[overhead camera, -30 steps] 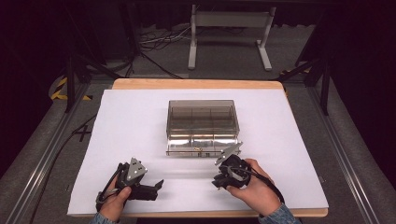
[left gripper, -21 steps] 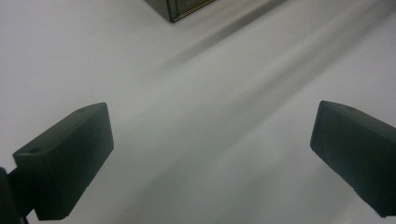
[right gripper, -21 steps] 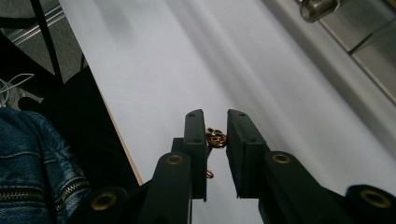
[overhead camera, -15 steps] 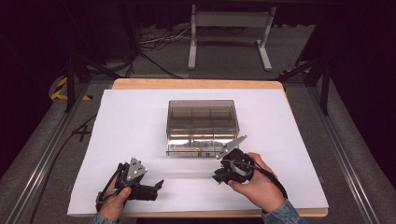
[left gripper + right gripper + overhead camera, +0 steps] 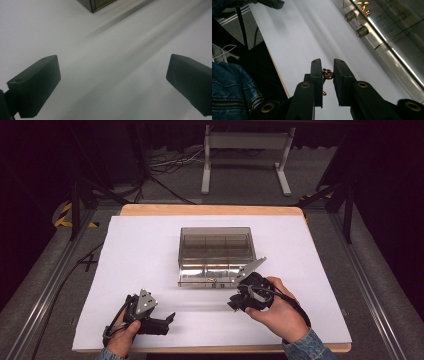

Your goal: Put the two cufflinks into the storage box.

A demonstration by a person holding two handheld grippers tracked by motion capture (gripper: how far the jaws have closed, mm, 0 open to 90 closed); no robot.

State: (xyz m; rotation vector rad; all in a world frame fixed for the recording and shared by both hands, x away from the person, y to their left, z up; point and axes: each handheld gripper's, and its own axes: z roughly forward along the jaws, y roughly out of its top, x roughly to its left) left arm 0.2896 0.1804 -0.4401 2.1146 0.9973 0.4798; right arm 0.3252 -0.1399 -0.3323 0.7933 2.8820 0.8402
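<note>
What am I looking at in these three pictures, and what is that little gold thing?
A person sits at a table and works with two hand-held pinching tools. One picture looks down from above; each of the others comes from a camera riding on one tool, looking along its black jaws. On the white sheet lies a clear plastic compartment box, with a small gold piece at its front edge. The right tool is shut on a small gold trinket, perhaps an earring or charm, too small to tell, held above the sheet in front of the box. The left tool rests open, with nothing between its jaws.
</note>
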